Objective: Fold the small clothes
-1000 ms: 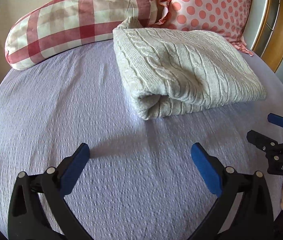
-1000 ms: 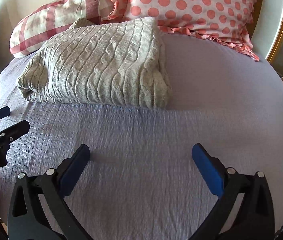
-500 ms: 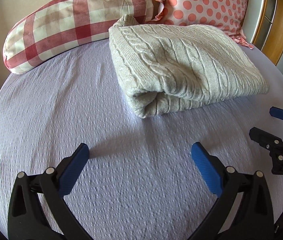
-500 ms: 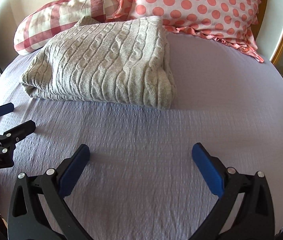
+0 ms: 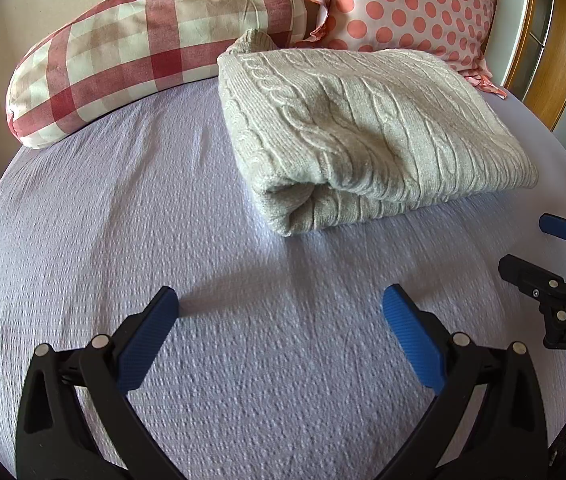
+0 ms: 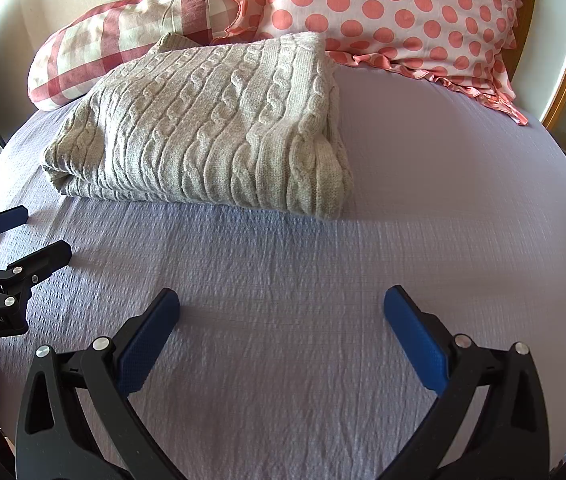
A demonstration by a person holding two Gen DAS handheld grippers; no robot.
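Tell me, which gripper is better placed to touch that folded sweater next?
Left, marginally. The left gripper, open, points at the sweater's near corner; the right gripper, also open, faces bare bedspread beside it.

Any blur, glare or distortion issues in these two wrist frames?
Left wrist view: strong fisheye bowing, black corner vignette; lilac textured bedspread slightly motion-smeared near the open left gripper; folded beige cable-knit sweater sharp, sunlit. Right wrist view: same bowing; bedspread streaked ahead of the open right gripper; pink polka-dot pillow bright, not blown out.
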